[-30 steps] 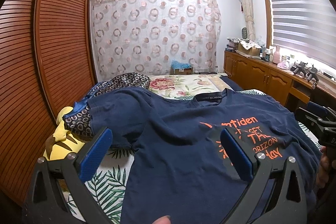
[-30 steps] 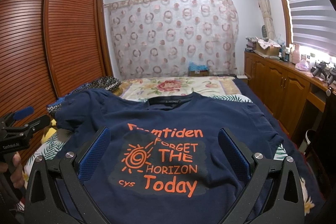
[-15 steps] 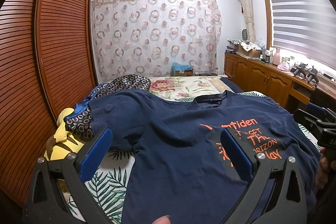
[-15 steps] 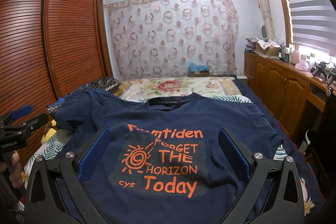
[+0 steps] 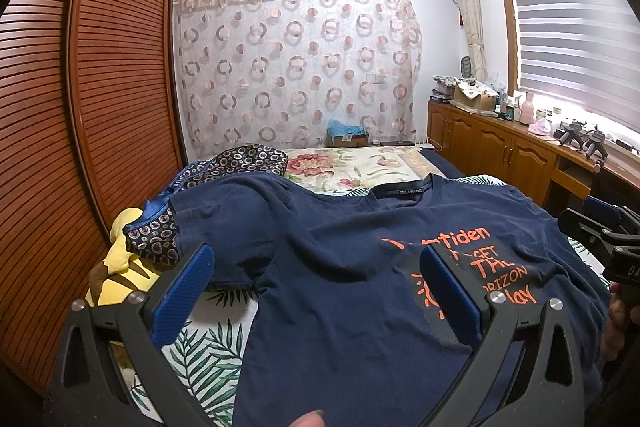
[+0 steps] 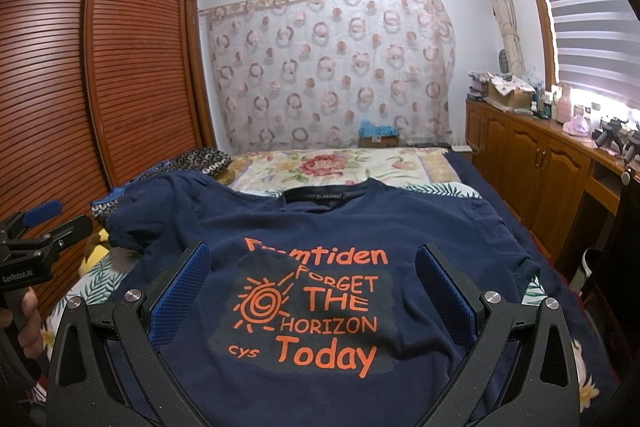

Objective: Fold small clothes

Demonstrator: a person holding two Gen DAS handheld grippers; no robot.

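A navy T-shirt [image 5: 340,267] with orange lettering lies spread face up on the bed, collar at the far end; it also shows in the right wrist view [image 6: 320,267]. My left gripper [image 5: 316,267] is open and empty, hovering above the shirt's left half near the left sleeve. My right gripper [image 6: 316,267] is open and empty, hovering above the printed chest. The right gripper shows at the right edge of the left wrist view [image 5: 608,239]. The left gripper shows at the left edge of the right wrist view [image 6: 36,231].
A leaf-print bedsheet [image 5: 208,343] covers the bed. A patterned dark cloth [image 5: 240,163] and a yellow item [image 5: 120,259] lie at the bed's left side. A slatted wooden wardrobe [image 5: 80,107] stands left; wooden cabinets [image 6: 532,155] stand right.
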